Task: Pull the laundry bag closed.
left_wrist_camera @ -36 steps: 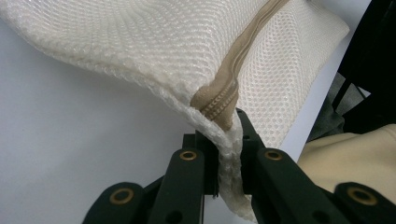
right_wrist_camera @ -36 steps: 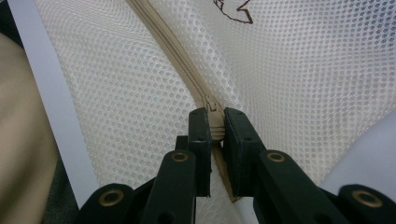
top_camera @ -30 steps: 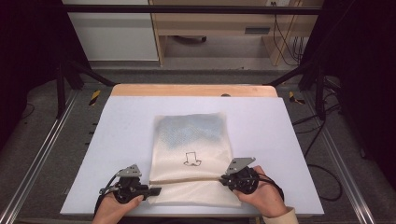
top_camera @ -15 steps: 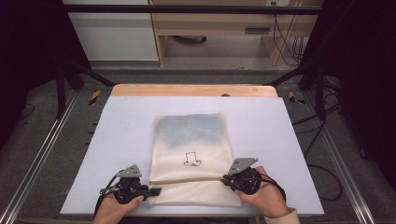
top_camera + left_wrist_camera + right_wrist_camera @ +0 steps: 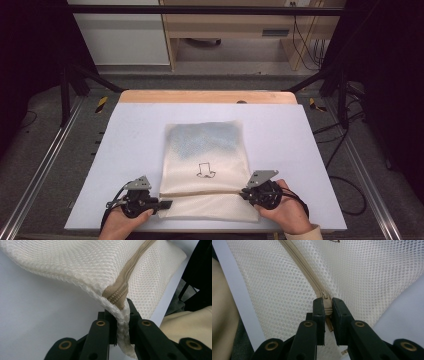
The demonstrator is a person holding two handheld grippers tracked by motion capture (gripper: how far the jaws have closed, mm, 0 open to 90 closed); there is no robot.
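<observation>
White worktop carries a cream mesh bag, lying flat at its middle toward the person's edge. At the bag's near left edge the left claw pinches the zipper end. At its near right, the right claw clamps the zipper pull.

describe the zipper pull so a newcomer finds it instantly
On the white table lies a cream mesh laundry bag. A tan zipper crosses its near end; follow it to the right edge, where the right tongs pinch the zipper pull, the bag's only small tan tab.
</observation>
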